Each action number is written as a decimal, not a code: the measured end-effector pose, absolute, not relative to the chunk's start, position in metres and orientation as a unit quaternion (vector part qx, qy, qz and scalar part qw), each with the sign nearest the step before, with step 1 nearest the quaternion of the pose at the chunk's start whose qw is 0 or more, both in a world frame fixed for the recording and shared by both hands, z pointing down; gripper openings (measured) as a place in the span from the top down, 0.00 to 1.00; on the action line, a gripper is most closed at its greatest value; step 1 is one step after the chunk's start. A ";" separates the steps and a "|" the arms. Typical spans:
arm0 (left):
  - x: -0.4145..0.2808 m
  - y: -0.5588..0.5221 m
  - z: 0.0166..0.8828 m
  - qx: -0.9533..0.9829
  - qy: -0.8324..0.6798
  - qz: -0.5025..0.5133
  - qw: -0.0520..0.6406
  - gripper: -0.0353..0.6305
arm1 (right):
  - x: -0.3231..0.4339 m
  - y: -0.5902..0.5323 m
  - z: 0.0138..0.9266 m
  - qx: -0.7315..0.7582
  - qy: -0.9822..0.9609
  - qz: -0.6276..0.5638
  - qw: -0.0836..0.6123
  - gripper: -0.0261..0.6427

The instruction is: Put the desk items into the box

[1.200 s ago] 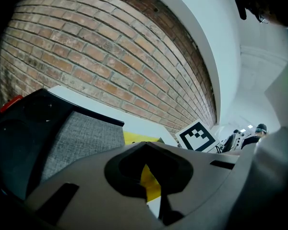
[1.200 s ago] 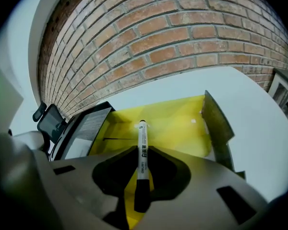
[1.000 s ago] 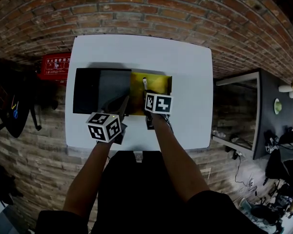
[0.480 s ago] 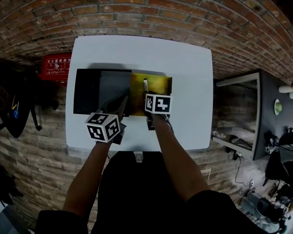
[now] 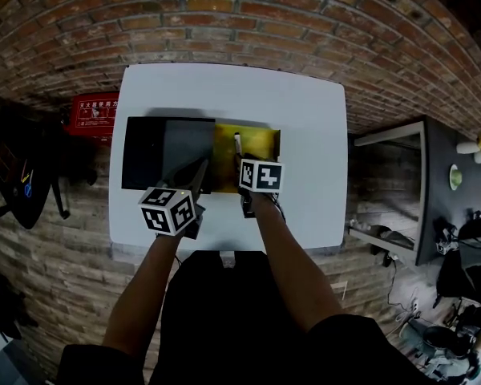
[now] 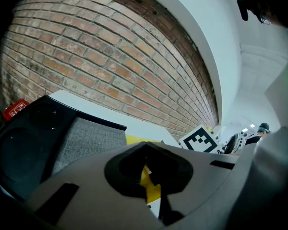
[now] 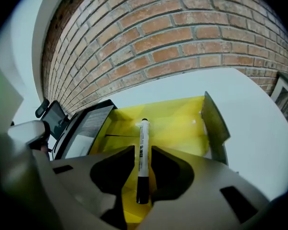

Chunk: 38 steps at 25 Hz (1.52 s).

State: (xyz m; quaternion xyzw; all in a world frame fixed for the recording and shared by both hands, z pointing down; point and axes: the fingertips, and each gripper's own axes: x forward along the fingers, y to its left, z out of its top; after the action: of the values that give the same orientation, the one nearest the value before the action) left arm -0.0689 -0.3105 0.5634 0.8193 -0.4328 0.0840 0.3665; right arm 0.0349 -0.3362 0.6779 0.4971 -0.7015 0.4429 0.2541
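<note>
An open box (image 5: 260,139) with a yellow inside stands on the white table (image 5: 305,103). Its black lid (image 5: 148,151), lined in grey, lies flat to the left. A white marker with a black cap (image 7: 143,152) lies lengthwise between the fingers of my right gripper (image 7: 143,150), over the yellow inside (image 7: 182,123). The jaws are opening and thin gaps show on both sides of the marker (image 5: 237,141). My right gripper (image 5: 241,159) is at the box's near edge. My left gripper (image 5: 202,165) points at the seam between lid and box, with its tips together (image 6: 144,146) and nothing in them.
A red case (image 5: 88,111) sits on the floor left of the table. A dark desk (image 5: 441,183) with cables stands to the right. Brick paving surrounds the table. The table's far half is bare white surface.
</note>
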 end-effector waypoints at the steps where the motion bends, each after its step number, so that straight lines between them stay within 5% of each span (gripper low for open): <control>1: -0.069 -0.310 0.562 0.820 -0.433 0.084 0.366 0.93 | 0.036 -0.335 0.675 0.497 -0.704 0.442 0.249 0.78; 18: -0.053 -0.289 0.532 0.829 -0.435 0.070 0.345 0.93 | 0.066 -0.307 0.590 0.456 -0.762 0.451 0.086 0.91; 38: -0.066 -0.241 0.489 0.826 -0.457 0.034 0.328 0.93 | 0.122 -0.243 0.479 0.427 -0.813 0.395 -0.022 0.93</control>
State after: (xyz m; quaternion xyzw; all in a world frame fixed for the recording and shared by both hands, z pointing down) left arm -0.0661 -0.2413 0.4893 0.8263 -0.4570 0.0339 0.3276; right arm 0.1216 -0.2431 0.4793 0.4266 -0.8132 0.3953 -0.0216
